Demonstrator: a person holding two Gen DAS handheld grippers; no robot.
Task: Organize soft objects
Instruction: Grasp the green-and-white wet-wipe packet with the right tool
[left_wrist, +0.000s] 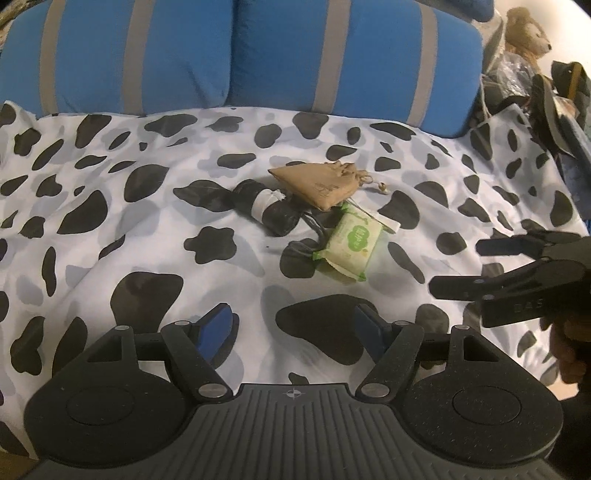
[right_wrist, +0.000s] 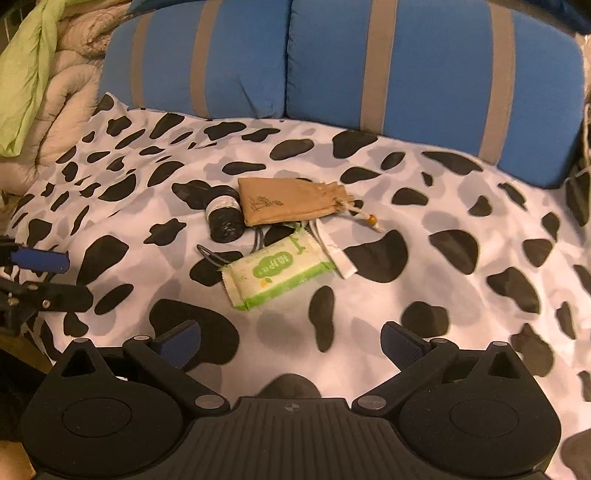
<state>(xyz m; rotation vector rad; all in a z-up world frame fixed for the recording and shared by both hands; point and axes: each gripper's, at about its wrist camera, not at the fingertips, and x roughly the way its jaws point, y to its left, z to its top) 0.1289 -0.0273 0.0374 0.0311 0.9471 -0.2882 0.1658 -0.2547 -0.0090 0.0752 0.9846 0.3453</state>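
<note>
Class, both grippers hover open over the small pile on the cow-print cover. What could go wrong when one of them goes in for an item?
1. The tan drawstring pouch overlaps the wipes pack and leans on the black roll, so lifting one may drag the others.
2. Thin dark loops under the pile could snag.
3. The loose cover might get pinched too.
</note>
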